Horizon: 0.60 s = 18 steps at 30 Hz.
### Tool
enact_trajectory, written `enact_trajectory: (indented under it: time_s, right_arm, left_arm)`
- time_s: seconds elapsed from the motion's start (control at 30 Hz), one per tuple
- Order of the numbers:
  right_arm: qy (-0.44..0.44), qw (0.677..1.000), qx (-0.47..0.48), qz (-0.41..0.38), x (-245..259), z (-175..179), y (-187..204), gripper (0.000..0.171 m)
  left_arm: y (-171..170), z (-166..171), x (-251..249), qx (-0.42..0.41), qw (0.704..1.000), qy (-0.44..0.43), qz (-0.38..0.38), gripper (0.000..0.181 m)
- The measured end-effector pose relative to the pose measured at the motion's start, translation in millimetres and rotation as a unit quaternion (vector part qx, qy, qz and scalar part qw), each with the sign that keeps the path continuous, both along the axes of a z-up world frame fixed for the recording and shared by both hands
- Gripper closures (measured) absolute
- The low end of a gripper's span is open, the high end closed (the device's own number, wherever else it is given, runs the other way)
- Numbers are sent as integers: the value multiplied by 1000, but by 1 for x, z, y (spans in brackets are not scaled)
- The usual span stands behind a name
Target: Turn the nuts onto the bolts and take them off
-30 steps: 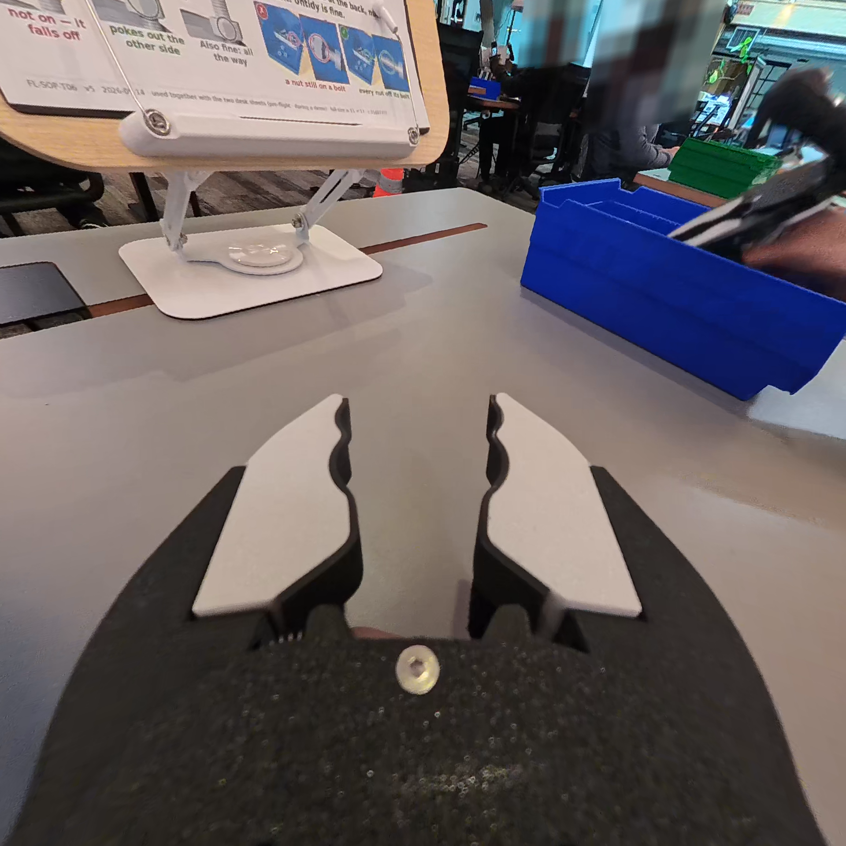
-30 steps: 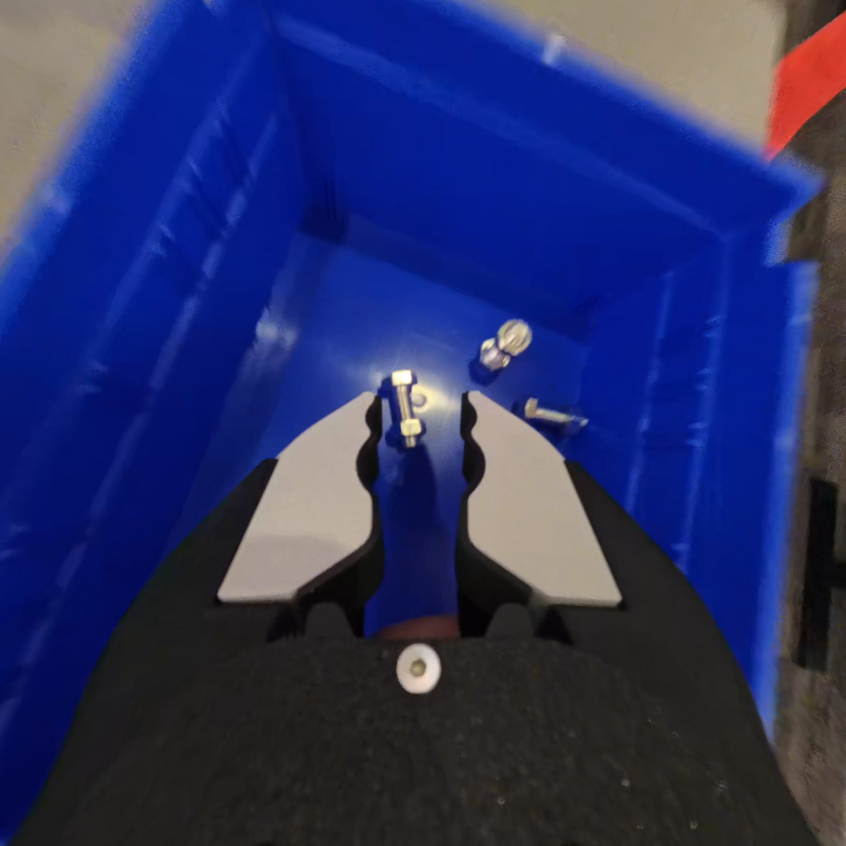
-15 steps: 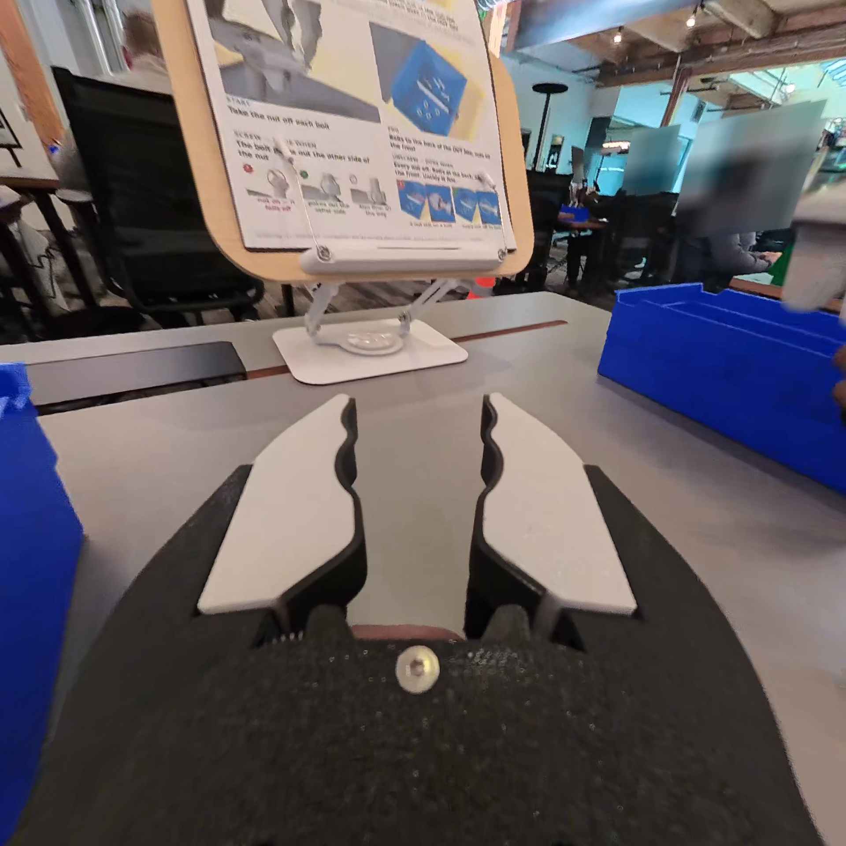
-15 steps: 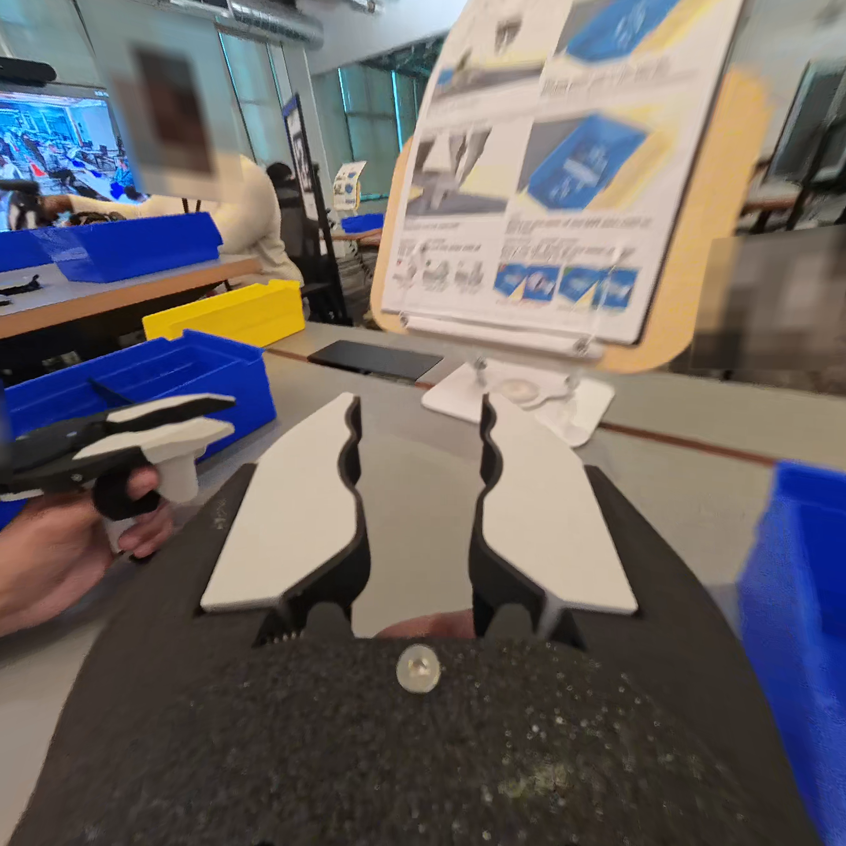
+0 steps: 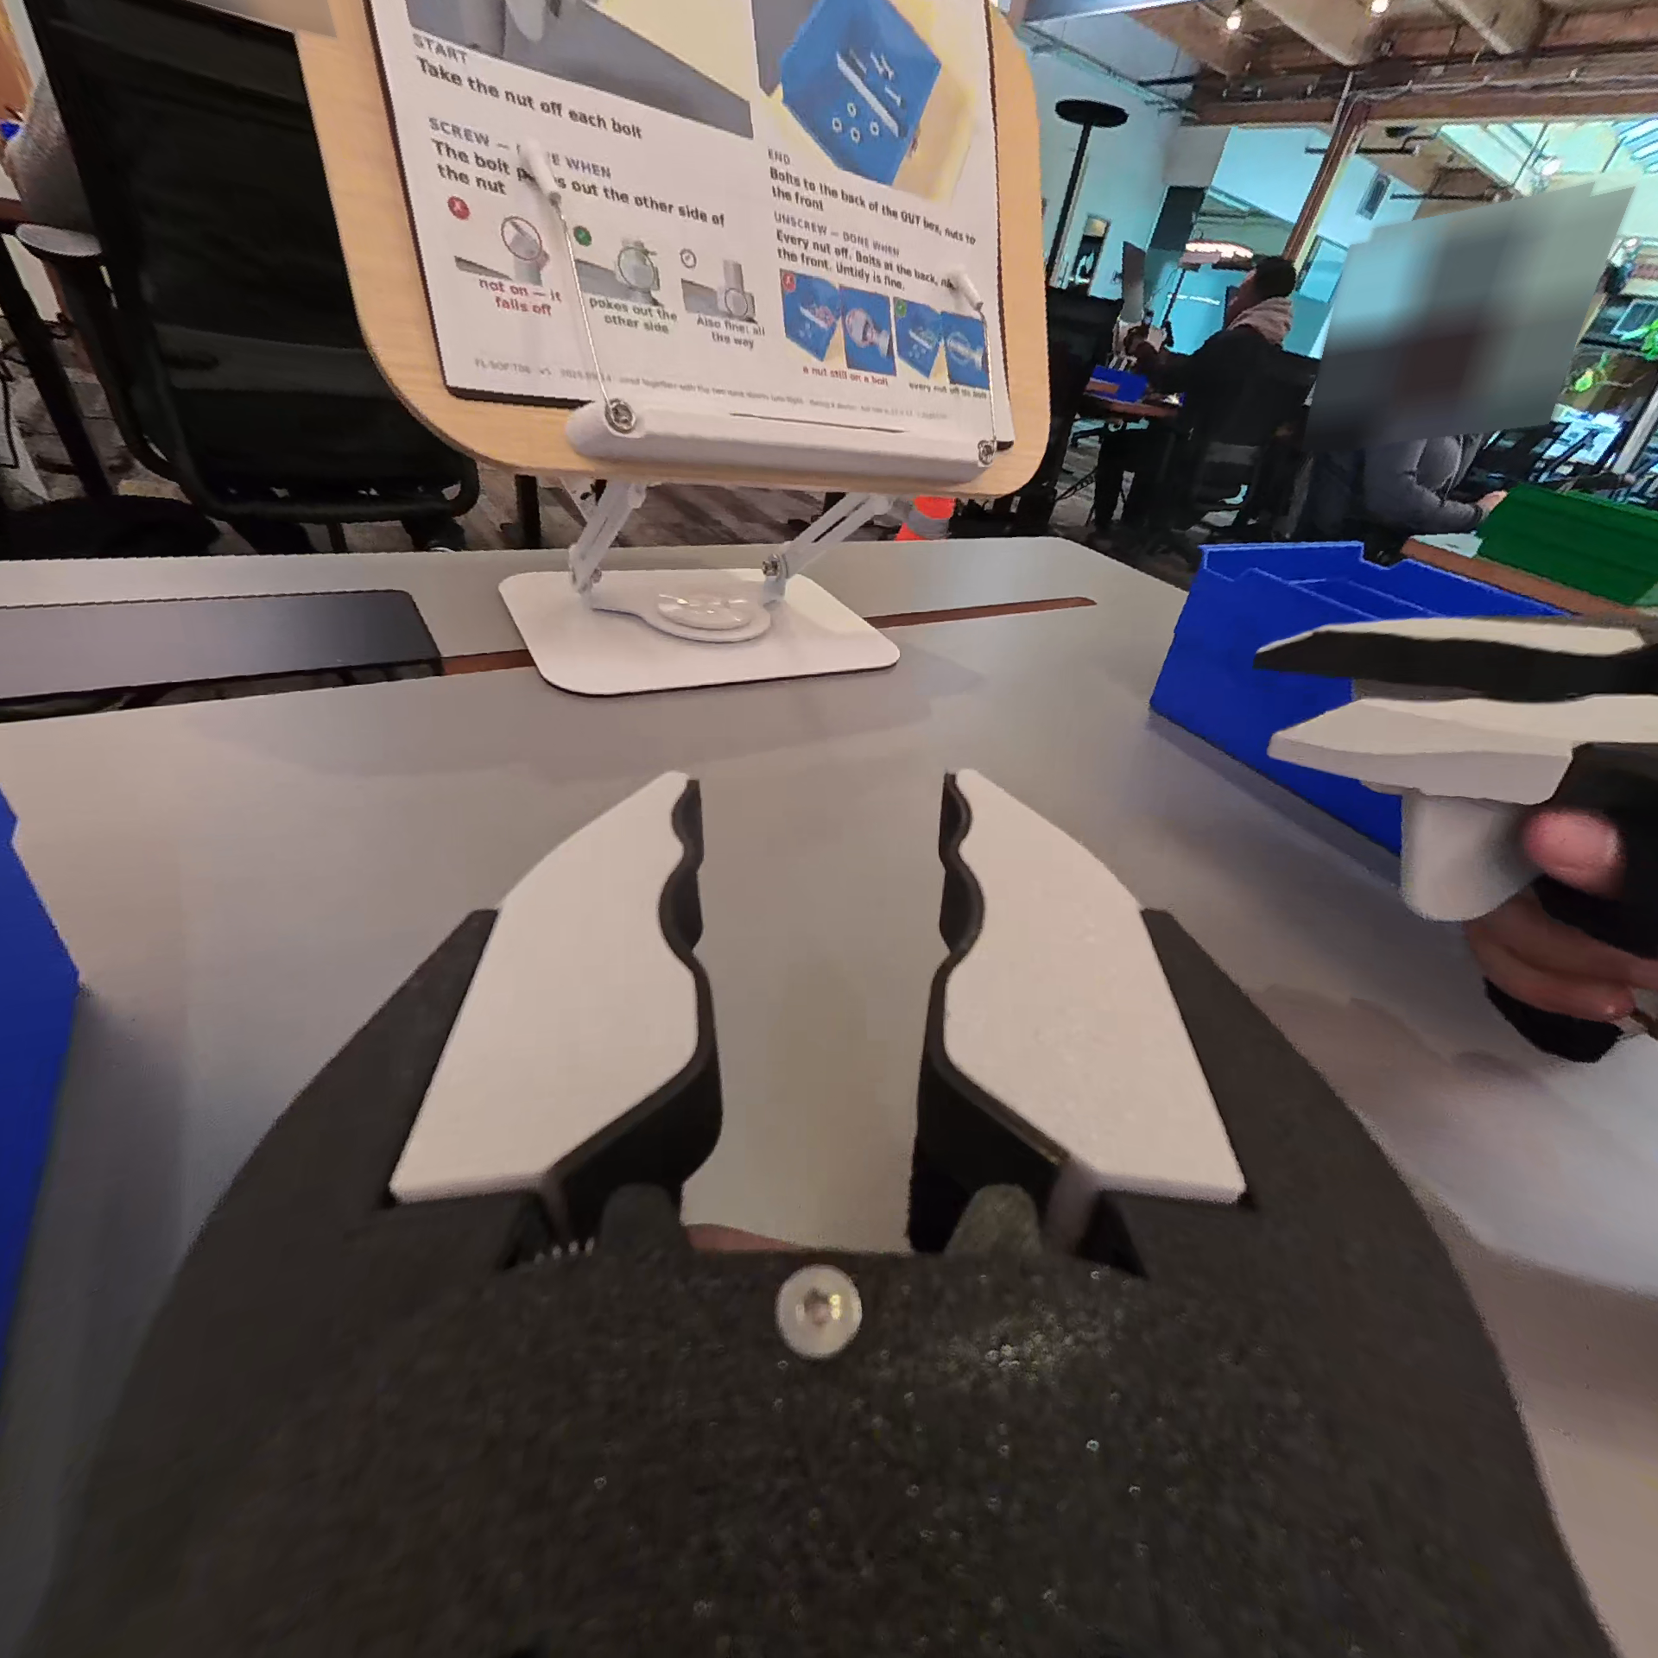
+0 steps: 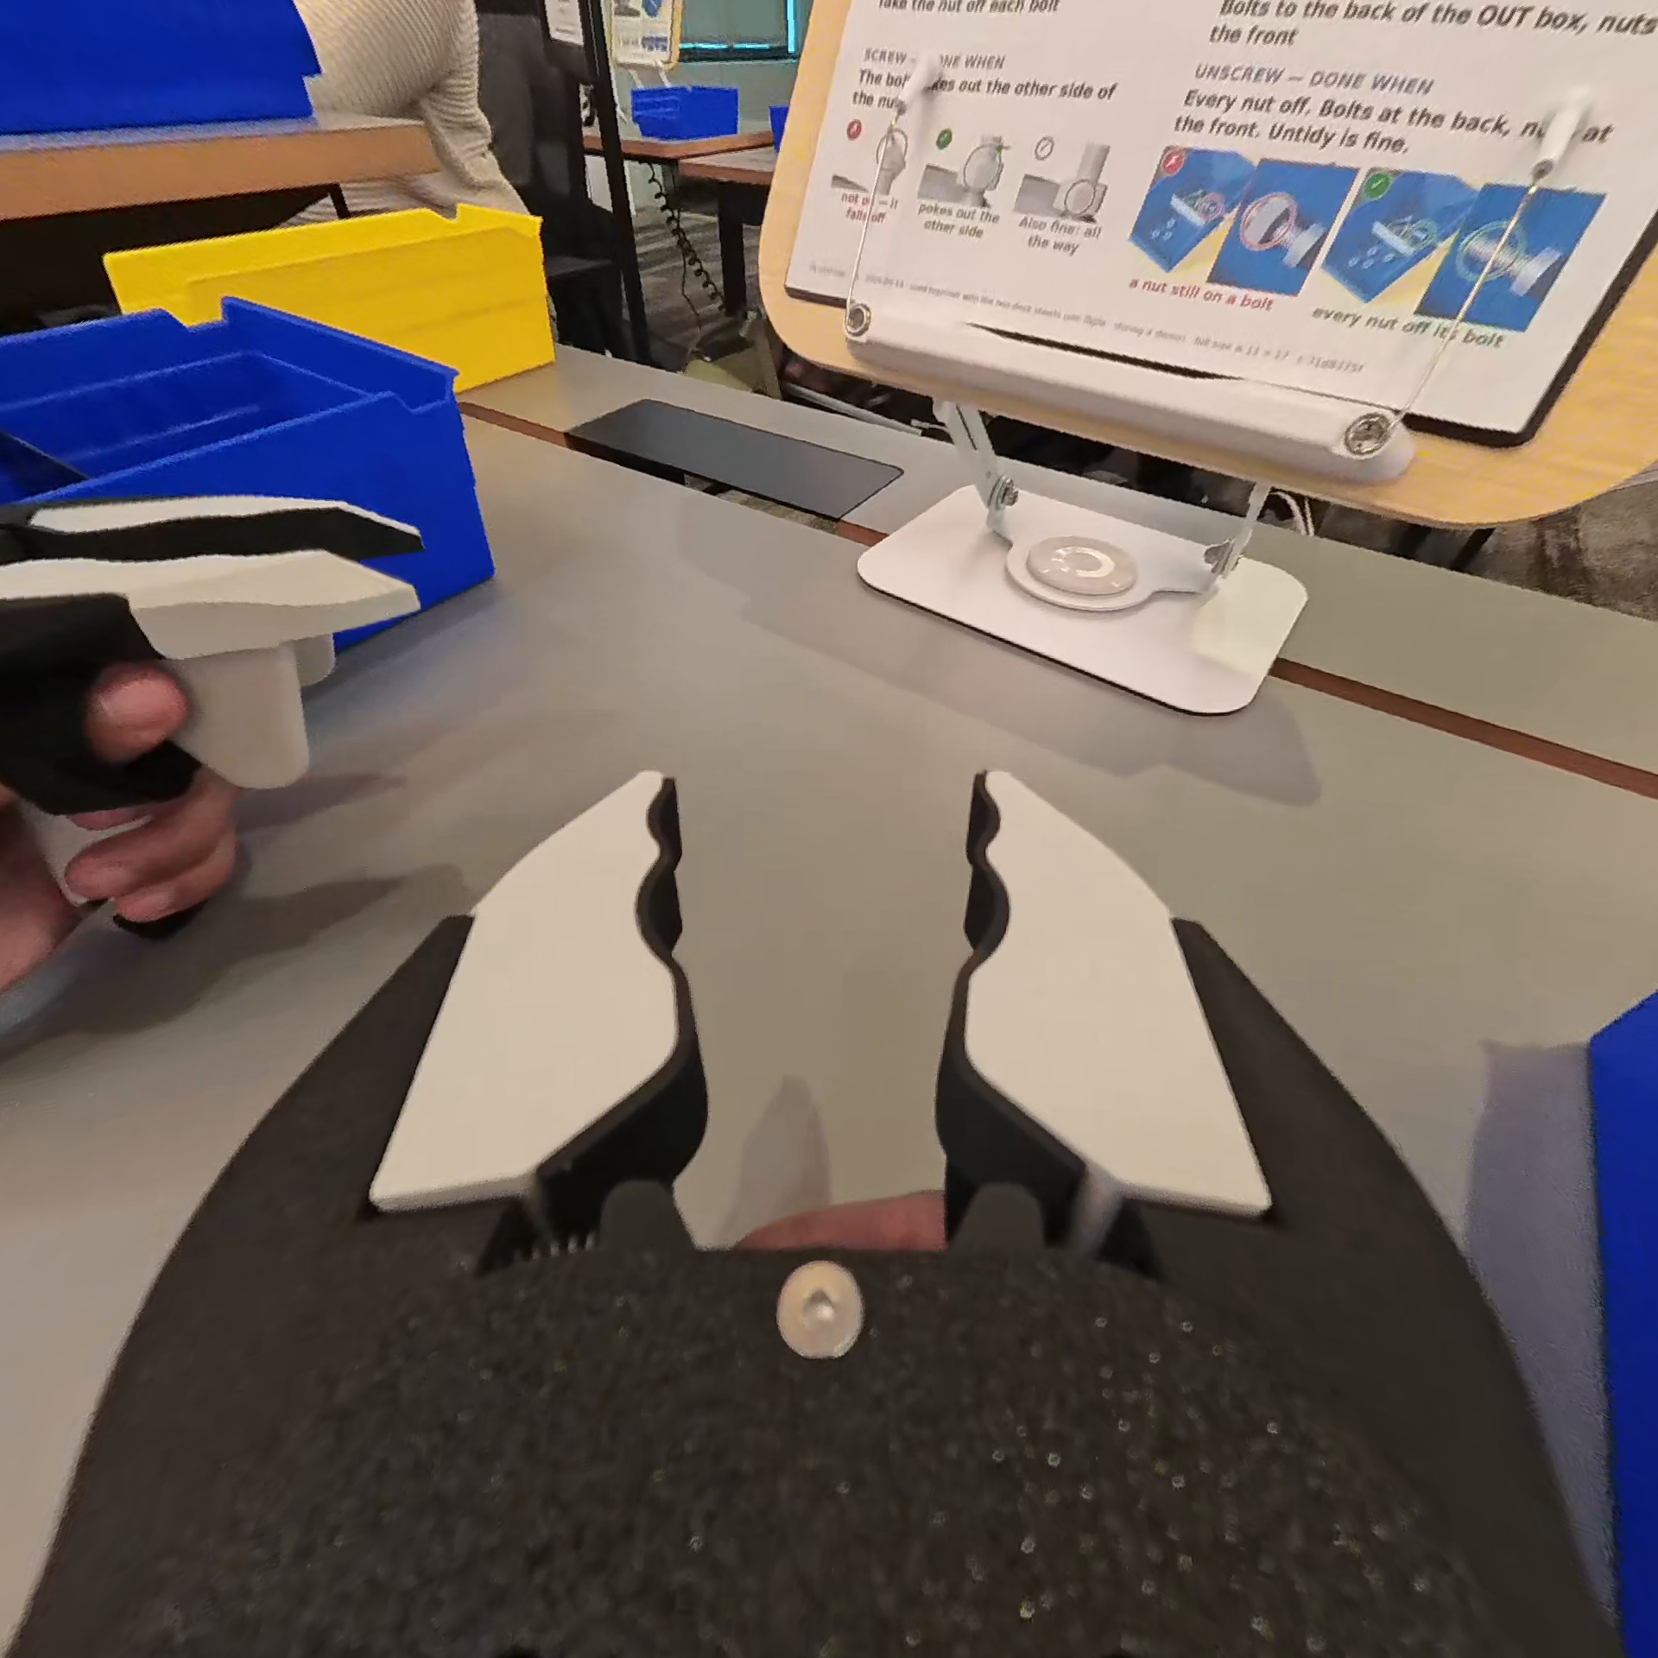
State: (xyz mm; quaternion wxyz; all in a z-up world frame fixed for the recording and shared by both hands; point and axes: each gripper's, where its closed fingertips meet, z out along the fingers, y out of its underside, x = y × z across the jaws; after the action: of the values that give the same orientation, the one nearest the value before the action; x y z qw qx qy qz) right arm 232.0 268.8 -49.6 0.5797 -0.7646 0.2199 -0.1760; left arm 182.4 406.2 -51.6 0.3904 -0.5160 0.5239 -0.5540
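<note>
Left gripper (image 5: 816,789): fingers spread apart, nothing between them, only bare grey table (image 5: 269,852) visible in the gap. It occupies the lower centre of the left wrist view and points toward the instruction sheet stand (image 5: 700,619) in the upper centre. The same gripper also appears at the left edge of the right wrist view, held in a hand (image 6: 108,807), with its two fingers close together as seen from the side.

Right gripper (image 6: 821,789): fingers likewise apart and empty, positioned in the lower centre of the right wrist view over bare table. It is visible too at the right edge of the left wrist view, held by a hand (image 5: 1579,951).

Nuts and bolts: none visible in either view. Whether any lie inside the bins cannot be told from these angles.

Blue bin, right side (image 5: 1256,682): sits on the table in the right middle of the left wrist view, just behind the right gripper; a strip of blue at the lower right edge of the right wrist view may be the same bin.

Blue bin, left side (image 6: 377,466): stands in the left middle of the right wrist view, behind the left gripper; its interior is not readable. A yellow bin (image 6: 359,278) sits beyond it, upper left.

The stand carries a printed sheet on a wooden board (image 6: 1525,484), resting on a white base plate. A black flat panel (image 6: 736,458) is set into the table beside the base. Persons are seated in the background, upper right of the left wrist view.
</note>
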Motion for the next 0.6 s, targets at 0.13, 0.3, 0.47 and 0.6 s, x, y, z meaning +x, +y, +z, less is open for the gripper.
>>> enact_trajectory:
  time_s: [0.13, 0.3, 0.47, 0.6]
  right_arm:
    - [-2, 1000, -6, 5, -1, -1, 1, 111]
    - [-11, 1000, -15, 7, -2, -2, 2, 113]
    - [-11, 1000, -16, 9, -2, -2, 2, 114]
    - [-4, 1000, -12, 11, -2, -2, 2, 115]
  left_arm:
    - [0, -1, 1, 6, 1000, 2, 0, 131]
    - [-3, -2, 1, 9, 1000, 7, -8, 131]
    - [-10, -3, 0, 26, 999, 15, -20, 131]
    - [-38, 30, -27, -25, 994, 43, -102, 129]
